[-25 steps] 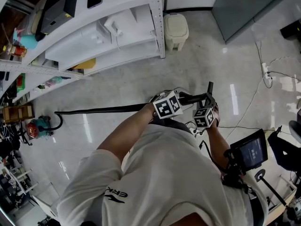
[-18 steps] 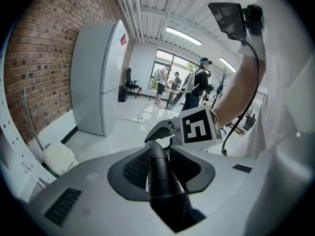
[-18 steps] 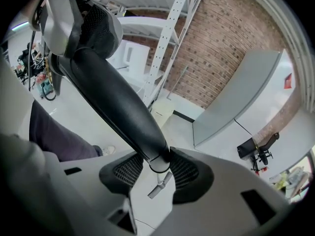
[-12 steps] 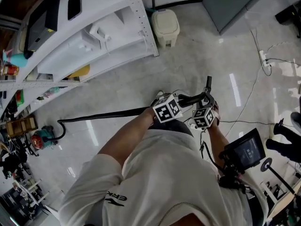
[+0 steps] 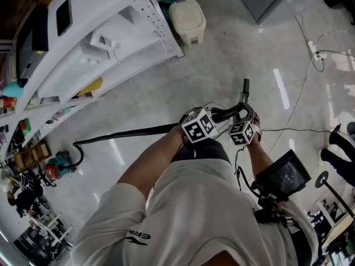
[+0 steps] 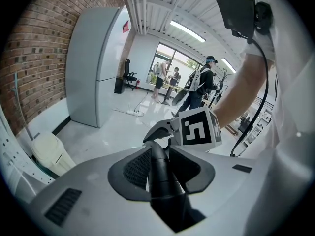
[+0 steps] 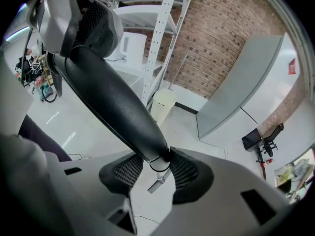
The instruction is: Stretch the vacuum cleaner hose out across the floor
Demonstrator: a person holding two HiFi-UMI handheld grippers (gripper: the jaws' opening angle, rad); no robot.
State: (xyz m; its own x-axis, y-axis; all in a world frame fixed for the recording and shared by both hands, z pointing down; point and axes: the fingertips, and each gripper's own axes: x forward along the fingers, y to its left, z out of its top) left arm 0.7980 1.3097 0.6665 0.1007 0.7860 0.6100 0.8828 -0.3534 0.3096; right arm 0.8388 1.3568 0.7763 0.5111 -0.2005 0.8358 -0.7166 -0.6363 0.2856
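Bin (image 5: 187,20) and shelving (image 5: 119,35) shifted up-frame; hose (image 5: 127,133) runs past them to vacuum (image 5: 57,168).

Looks like a robotics lab or workshop in a converted industrial unit, not a home. Shows a bare brick wall (image 6: 44,48), exposed ceiling pipes (image 6: 135,9), strip lights (image 6: 187,31) and a polished pale floor (image 5: 222,76). Holds white metal shelving (image 5: 111,43) with perforated uprights, plus cluttered racks of boxes (image 5: 30,155) at the far left. Has a tall grey cabinet (image 6: 93,68), a black office chair (image 6: 127,75) and a pale lidded bin (image 5: 187,20). Carries a power strip (image 5: 314,53) with loose cables trailing over the floor, and equipment stands (image 5: 333,193) at the right edge. Includes several people (image 6: 197,85) standing near large windows (image 6: 170,58) at the far end.
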